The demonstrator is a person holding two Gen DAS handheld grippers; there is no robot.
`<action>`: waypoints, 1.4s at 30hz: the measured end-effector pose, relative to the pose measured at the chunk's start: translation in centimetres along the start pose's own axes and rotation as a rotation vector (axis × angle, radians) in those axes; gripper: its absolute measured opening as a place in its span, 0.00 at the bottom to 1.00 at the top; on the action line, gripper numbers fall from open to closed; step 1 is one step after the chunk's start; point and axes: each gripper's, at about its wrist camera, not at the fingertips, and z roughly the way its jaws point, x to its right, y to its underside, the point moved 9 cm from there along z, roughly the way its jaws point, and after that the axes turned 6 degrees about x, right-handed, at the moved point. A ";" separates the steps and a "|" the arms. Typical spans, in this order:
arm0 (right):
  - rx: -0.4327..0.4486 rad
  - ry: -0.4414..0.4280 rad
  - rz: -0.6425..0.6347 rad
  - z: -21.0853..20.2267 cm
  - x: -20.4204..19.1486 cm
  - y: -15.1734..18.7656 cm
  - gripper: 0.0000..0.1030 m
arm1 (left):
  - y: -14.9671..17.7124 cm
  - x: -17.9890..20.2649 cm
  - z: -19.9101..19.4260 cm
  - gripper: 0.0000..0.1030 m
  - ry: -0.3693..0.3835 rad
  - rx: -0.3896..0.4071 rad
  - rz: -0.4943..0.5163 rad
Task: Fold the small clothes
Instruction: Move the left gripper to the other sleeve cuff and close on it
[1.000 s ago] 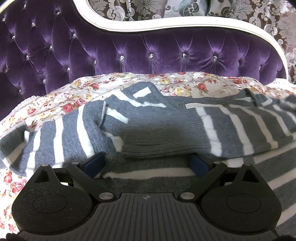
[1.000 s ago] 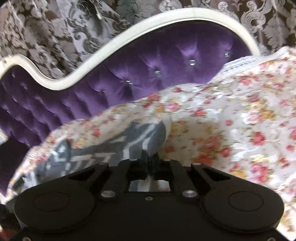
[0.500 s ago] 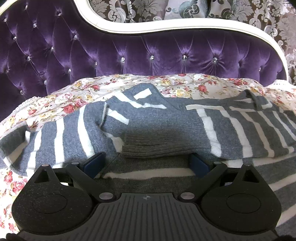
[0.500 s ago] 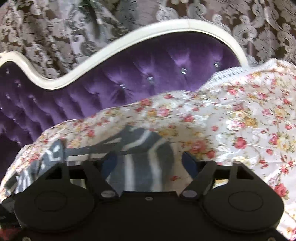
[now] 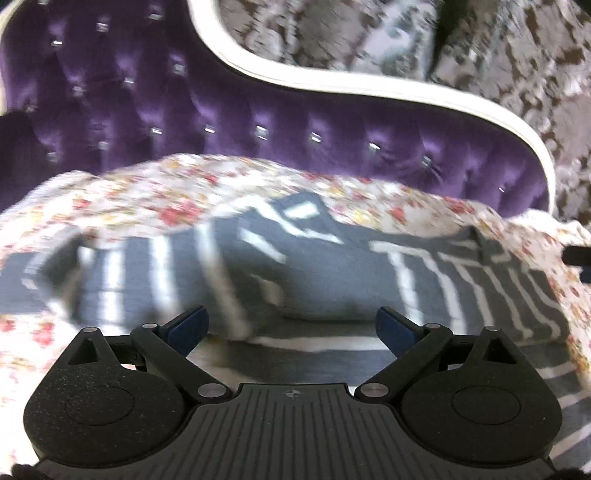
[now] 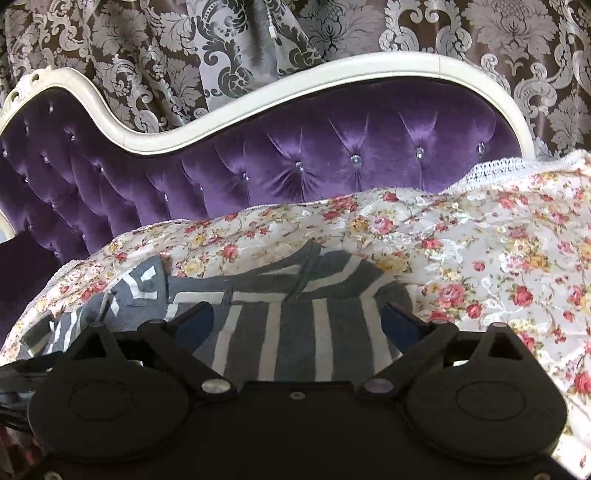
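Observation:
A grey sweater with white stripes (image 5: 317, 269) lies on the floral bedspread (image 5: 147, 195), one sleeve folded across its body. My left gripper (image 5: 291, 321) is open and empty, just above the sweater's near part. The left wrist view is blurred by motion. In the right wrist view the same sweater (image 6: 295, 332) lies under my right gripper (image 6: 299, 317), which is open and empty, its blue-padded fingers (image 6: 400, 326) spread over the striped cloth near the collar.
A purple tufted headboard (image 6: 295, 162) with a white curved frame (image 6: 229, 110) stands behind the bed. Patterned brown and silver curtains (image 6: 369, 29) hang behind it. The floral bedspread (image 6: 498, 258) reaches to the right with a lace edge.
My right gripper let go of the sweater's edge, opened, and now hovers over the cloth. My left gripper stayed open and has pulled back and tilted, which blurs its view.

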 end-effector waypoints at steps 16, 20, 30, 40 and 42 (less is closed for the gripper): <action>-0.043 -0.052 -0.012 0.5 -1.9 1.4 0.96 | -3.4 -18.0 -5.2 0.95 -0.228 0.113 -0.282; -0.047 -0.060 -0.024 0.6 -2.3 1.7 0.96 | -2.8 -21.7 -4.6 0.95 -0.292 0.095 -0.361; -0.064 -0.077 -0.056 0.8 -3.5 2.4 0.96 | -0.5 -24.6 -1.0 0.95 -0.315 -0.001 -0.387; -0.101 -0.071 -0.071 1.5 -3.7 3.4 0.96 | -0.7 -24.3 -0.1 0.13 -0.366 -0.023 -0.257; -0.105 -0.068 -0.071 1.6 -3.7 3.6 0.96 | -1.0 -24.5 -0.4 0.03 -0.369 -0.003 -0.254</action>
